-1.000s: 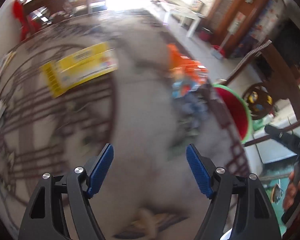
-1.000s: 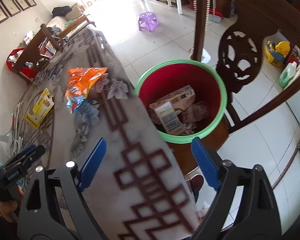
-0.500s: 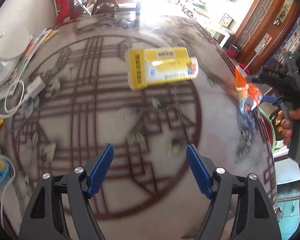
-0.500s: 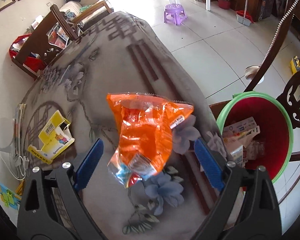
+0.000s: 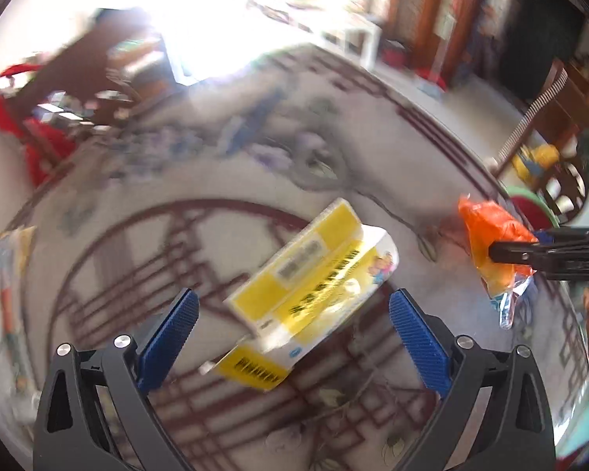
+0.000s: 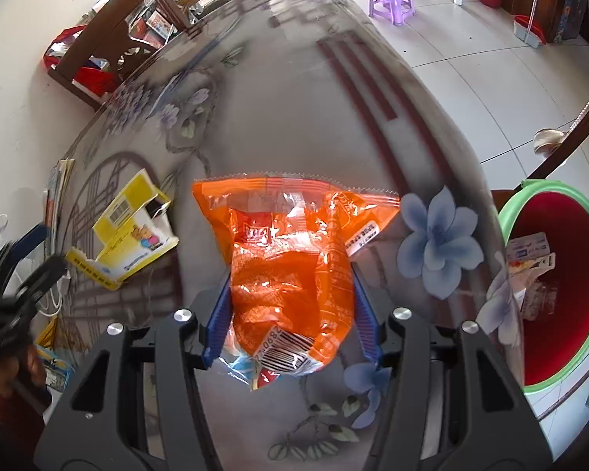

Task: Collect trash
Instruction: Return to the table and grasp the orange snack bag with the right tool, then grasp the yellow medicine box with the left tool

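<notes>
Pinching the crinkled orange plastic snack bag (image 6: 290,274) at centre frame, the right gripper (image 6: 290,314) is pressing both blue pads against it. Spreading wide with nothing held, the left gripper (image 5: 292,337) is framing the torn yellow cardboard box (image 5: 314,278) lying on the patterned round table (image 6: 294,98). A green-rimmed red bin (image 6: 561,298) is sitting at right.

Both tongs look like the same build: chunky matte black plastic arms with triangular cutouts and a silver round-head screw at each pivot. The left tongs (image 5: 292,314) have bright blue fingertip pads (image 5: 169,337) with a fine knurled texture, same blue on the right tongs (image 6: 290,322). Bit of bare skin on the left hand (image 6: 23,365) at the frame edge.
</notes>
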Tool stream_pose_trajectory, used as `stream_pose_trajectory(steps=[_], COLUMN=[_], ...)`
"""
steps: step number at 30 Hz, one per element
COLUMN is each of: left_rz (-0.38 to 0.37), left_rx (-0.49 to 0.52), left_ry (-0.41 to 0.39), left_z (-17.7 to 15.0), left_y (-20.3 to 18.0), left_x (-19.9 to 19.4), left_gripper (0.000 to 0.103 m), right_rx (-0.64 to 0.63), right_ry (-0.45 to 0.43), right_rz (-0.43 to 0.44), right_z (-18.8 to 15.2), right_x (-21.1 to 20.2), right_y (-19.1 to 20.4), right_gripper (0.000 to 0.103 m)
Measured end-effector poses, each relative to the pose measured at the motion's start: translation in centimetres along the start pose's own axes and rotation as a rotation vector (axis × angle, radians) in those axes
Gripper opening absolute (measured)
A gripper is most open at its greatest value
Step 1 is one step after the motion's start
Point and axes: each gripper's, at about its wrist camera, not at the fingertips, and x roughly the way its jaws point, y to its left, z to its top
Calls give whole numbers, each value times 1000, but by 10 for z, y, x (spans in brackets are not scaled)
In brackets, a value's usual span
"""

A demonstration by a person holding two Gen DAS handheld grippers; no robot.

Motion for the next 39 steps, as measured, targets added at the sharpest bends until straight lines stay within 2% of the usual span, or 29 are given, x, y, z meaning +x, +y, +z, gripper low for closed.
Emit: stream_pose_trajectory(steps=[2, 4, 5, 7, 10, 12, 13, 14, 15, 19, 23, 25, 26, 28, 32, 34, 35, 36, 37, 38, 39], left_rz=[-23, -35, -47, -40, -91, -112, -129, -136, -133, -149, -147, -152, -154, -152, -137, -140, -138, -131, -114, -96, -92], left_rx=[25, 14, -11, -50, -71, -90, -115, -144, -169, -325, -377, -400, -415, -441, -486, -491, -485, -475, -459, -440, -427], left_ry=[26, 57, 69, 77, 64, 42, 35, 27, 29, 36, 33, 36, 37, 39, 50, 55, 53, 48, 43, 37, 36], left_z=[5, 9, 10, 9, 7, 3, 1, -2, -6, -33, -62, -73, -78, -85, -101, -105, -104, -102, -100, -98, -94], left_y=[0, 1, 4, 6, 2, 0, 2, 5, 8, 20, 20, 22, 24, 28, 33, 34, 34, 33, 32, 30, 29], left_x=[17, 31, 37, 43, 40, 32, 29, 26, 26, 21, 8, 5, 4, 2, 0, -1, -2, -3, -5, -6, -6], left_gripper=[93, 93, 92, 81, 58, 36, 32, 15, 3, 2, 3, 3, 4, 6, 11, 15, 23, 37, 45, 51, 51], right_rx=[10, 13, 11, -5, -29, -36, -41, -47, -53, -56, -51, -75, -87, -85, -145, -177, -191, -199, -206, -206, -201], right_ry=[13, 29, 28, 13, -8, -19, -22, -24, -24, 5, 45, 56, 69, 90, 93, 98, 102, 105, 109, 112, 115], right_rz=[32, 52, 50, 41, 17, 7, -2, -15, -24, -46, -12, 2, 11, 38, 25, 16, 11, 5, -5, -12, -16], right_z=[-4, -7, -7, -7, -7, -6, -5, -5, -5, -6, -11, -15, -18, -23, -37, -46, -51, -53, -57, -59, -60], right_x=[-2, -3, -4, -8, -15, -19, -19, -19, -18, -9, 6, 10, 13, 17, 12, 8, 6, 6, 5, 4, 4], right_y=[0, 3, 4, 9, 15, 17, 18, 19, 21, 23, 25, 30, 33, 36, 49, 54, 56, 57, 56, 55, 53], right_gripper=[55, 64, 73, 78, 87, 88, 88, 88, 89, 93, 91, 73, 55, 53, 52, 52, 52, 52, 52, 54, 61])
